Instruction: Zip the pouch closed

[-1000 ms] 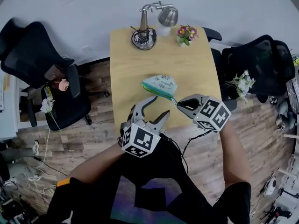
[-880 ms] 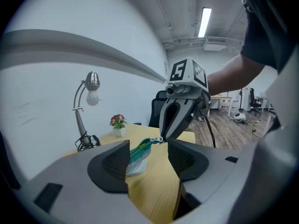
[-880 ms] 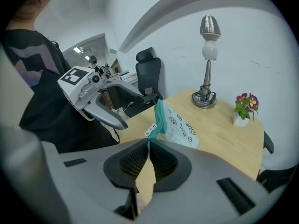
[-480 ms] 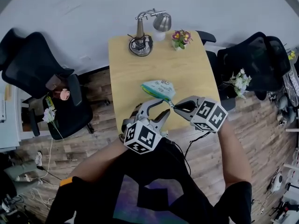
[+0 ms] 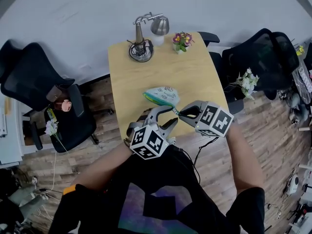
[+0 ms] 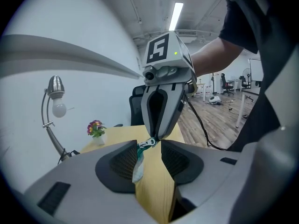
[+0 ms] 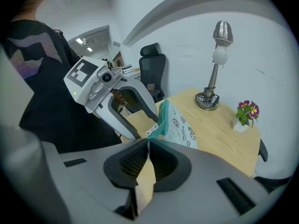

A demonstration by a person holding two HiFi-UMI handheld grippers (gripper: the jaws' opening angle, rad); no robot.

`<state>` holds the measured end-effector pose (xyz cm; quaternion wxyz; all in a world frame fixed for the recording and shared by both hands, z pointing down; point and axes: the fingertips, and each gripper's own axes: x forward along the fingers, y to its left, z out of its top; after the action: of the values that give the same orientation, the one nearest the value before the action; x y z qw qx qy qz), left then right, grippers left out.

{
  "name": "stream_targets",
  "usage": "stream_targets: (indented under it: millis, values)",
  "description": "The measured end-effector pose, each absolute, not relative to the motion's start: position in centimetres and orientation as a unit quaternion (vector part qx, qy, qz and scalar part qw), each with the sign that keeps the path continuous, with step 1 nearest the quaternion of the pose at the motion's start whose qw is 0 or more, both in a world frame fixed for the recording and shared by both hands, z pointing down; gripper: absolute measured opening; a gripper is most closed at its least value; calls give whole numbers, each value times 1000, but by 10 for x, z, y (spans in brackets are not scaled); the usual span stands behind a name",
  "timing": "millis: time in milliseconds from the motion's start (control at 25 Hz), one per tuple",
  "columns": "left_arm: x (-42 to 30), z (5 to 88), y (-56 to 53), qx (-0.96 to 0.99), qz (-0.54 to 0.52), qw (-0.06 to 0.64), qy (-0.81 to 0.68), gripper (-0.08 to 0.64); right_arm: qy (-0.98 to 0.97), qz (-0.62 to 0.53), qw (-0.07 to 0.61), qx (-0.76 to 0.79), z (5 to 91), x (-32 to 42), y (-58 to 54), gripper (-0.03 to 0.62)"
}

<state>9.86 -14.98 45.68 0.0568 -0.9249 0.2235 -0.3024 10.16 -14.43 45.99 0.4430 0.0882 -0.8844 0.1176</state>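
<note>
Now the fingers of the right gripper [image 7: 148, 146] pinch the teal end of the pouch [image 5: 162, 95], which lies mid-frame on the counter [image 5: 146, 67]. The fingers of the left gripper [image 6: 149, 149] have just been closing. They stand apart around that same end, one touching it, near the zipper pull [image 6: 149, 143].

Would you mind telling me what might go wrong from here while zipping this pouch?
The left gripper has just been closing its jaws, which stand apart, with the zipper pull at their tips and pouch fabric along one pad. Closing further might pinch fabric instead of the pull. The right gripper is shut on only the pouch's corner, so a hard tug may slip it free.
</note>
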Motion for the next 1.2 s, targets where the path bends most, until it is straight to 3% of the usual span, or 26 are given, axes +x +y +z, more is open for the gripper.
stream_targets:
  millis: [240, 600, 1200]
  values:
    - [101, 459, -151, -926, -307, 63, 212, 115, -879, 103, 460, 71, 462, 100, -139, 31]
    - [99, 454, -155, -934, -285, 42, 209, 100, -878, 96, 464, 66, 459, 99, -144, 31]
    - [95, 450, -157, -947, -238, -59, 208, 100, -875, 88, 472, 67, 456, 99, -146, 31]
